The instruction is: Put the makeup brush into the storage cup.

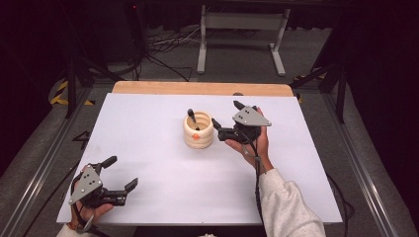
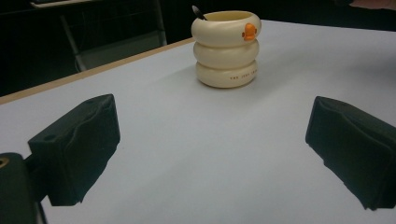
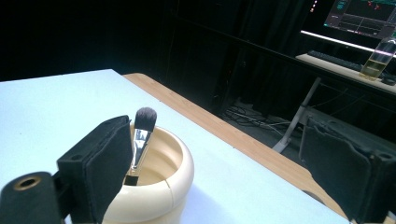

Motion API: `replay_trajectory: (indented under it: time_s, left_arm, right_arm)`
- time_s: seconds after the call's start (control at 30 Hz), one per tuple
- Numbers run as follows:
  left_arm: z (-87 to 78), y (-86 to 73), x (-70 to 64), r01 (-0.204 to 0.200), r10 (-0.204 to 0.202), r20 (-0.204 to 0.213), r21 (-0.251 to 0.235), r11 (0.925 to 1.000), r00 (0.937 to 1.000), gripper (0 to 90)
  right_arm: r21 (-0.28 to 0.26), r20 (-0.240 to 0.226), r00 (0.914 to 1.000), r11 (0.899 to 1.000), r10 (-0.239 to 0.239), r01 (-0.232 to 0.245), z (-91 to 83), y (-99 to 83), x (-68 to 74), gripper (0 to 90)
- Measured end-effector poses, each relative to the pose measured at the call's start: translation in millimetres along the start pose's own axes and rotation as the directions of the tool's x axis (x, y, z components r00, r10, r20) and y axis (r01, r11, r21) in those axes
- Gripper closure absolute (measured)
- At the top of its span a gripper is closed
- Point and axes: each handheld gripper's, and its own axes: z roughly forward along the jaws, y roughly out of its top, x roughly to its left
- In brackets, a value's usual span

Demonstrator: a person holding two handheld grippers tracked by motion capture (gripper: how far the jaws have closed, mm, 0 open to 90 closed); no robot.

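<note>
Two grippers, both spread wide, frame the scene as I work the rig from afar. At the centre of the high view a cream ribbed cup (image 1: 198, 132) stands upright on the white table (image 1: 148, 123), with a makeup brush (image 1: 192, 119) leaning inside it, bristles up. My right gripper (image 1: 227, 118) sits just right of the cup, its jaws released and grasping nothing; one jaw stands close by the cup's rim, though I cannot tell whether it touches. In the right gripper view the brush (image 3: 141, 135) rises just past the near jaw, at lower left of the frame, with the cup (image 3: 159, 186) below it. I judge the hand is held there, level with the rim, to line the open jaws up on the handle.

My left gripper (image 1: 121, 173) waits at the lower left of the high view, well apart from the cup, jaws likewise slack and empty. Its own camera looks across bare table to the cup (image 2: 226, 49) at upper centre, an orange mark on its top ring. I read that as parked clear, ready to steady the cup if needed.
</note>
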Motion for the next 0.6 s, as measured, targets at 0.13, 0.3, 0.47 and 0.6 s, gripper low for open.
replay_trajectory:
  time_s: [0.13,0.3,0.47,0.6]
  left_arm:
    - [0.4,-0.2,0.1,0.004,-0.004,0.002,0.004,1.0000,1.0000,2.8]
    - [1.3,0.0,0.0,0.003,-0.003,-0.001,0.007,1.0000,1.0000,1.8]
    - [0.7,0.0,0.3,0.000,0.000,-0.004,0.011,0.9999,1.0000,1.8]
    - [0.7,0.0,0.2,-0.001,0.001,-0.005,0.011,0.9999,1.0000,2.3]
  right_arm:
    - [-0.001,0.021,0.9997,1.000,-0.009,0.009,-4.9,0.8,-1.9,10.4]
    - [0.003,0.025,0.9995,1.000,-0.019,0.019,-9.5,1.2,-4.3,10.4]
    - [0.010,0.020,0.9997,1.000,-0.016,0.016,-14.0,0.6,-6.4,10.4]
    - [0.013,0.023,0.9995,1.000,-0.022,0.022,-18.9,-0.2,-8.4,10.4]
